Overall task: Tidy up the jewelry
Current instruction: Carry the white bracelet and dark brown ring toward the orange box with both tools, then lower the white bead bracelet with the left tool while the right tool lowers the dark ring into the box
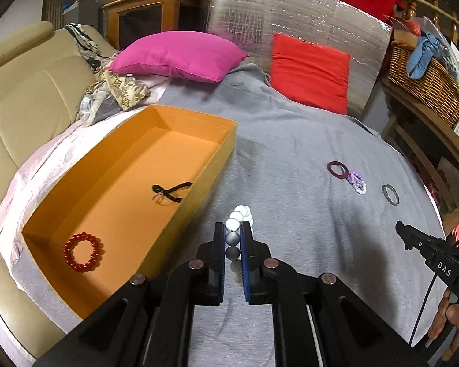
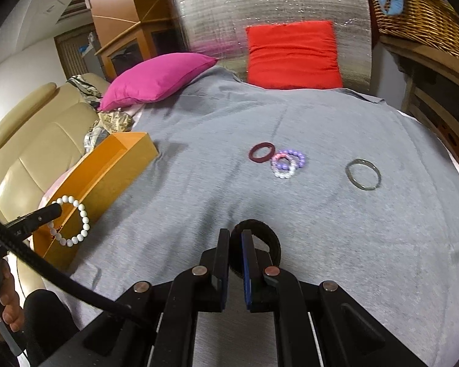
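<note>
Your left gripper pinches the white bead bracelet just right of the orange box, likely to drop it beside the red bracelet. Your right gripper clamps the dark band above the grey cloth.

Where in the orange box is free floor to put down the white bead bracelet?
In the orange box, the floor is bare between the red bead bracelet and the black clip, and beyond the clip to the far wall. Only those two spots are occupied.
</note>
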Available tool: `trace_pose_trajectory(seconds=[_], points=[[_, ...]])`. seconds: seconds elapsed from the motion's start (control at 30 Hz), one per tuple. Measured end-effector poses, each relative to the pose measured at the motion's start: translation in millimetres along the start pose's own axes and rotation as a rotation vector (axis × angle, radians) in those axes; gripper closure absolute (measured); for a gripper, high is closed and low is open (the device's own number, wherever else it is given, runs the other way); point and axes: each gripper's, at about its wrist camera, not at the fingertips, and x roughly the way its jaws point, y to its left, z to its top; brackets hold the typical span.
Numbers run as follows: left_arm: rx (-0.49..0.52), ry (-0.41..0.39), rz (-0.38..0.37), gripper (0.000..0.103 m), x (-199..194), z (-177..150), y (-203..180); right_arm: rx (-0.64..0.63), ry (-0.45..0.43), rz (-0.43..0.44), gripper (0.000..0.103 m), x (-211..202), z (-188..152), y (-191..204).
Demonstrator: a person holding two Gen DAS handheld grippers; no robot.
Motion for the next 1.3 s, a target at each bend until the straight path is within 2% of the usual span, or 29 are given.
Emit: trace_pose_trajectory(seconds=[0.73,1.07,1.3], points=[[-0.074,-0.035,0.065,0.094,-17,13,50,-0.095,-0.014,0.092,0.095,17,28,66],[-0.154,-0.067,0.135,0.094,-19,28,98,-0.188,-0.043,0.179,0.095,33,63,132],[-0.185,-0.042,0.185,0.094,-1,34,124,-0.25,-0.046,0.258,0.095,59,88,193]])
